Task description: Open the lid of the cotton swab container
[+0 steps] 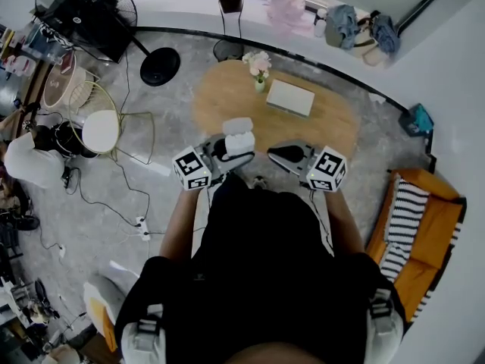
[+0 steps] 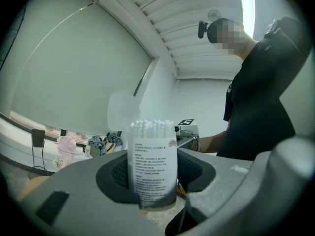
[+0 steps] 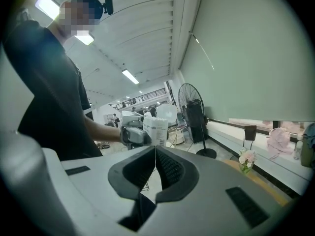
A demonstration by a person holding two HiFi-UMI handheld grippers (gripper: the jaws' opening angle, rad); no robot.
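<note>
The cotton swab container (image 2: 152, 168) is a clear tube with a printed white label, upright between the jaws of my left gripper (image 2: 152, 183), which is shut on it. Its translucent lid (image 2: 123, 113) stands flipped up behind the white swab tips (image 2: 151, 126). In the head view the container (image 1: 239, 141) sits in the left gripper (image 1: 231, 156) in front of the person's body. My right gripper (image 1: 276, 155) hangs beside it to the right, apart from it. Its jaws (image 3: 155, 150) are shut on nothing, and past them I see the container (image 3: 156, 130) with its raised lid (image 3: 167, 113).
Below the grippers is an oval wooden table (image 1: 227, 101) with a small flower vase (image 1: 260, 68) and a white flat box (image 1: 290, 97). A standing fan (image 1: 87, 10) and a wire chair (image 1: 114, 131) are at the left, an orange sofa (image 1: 424, 226) at the right.
</note>
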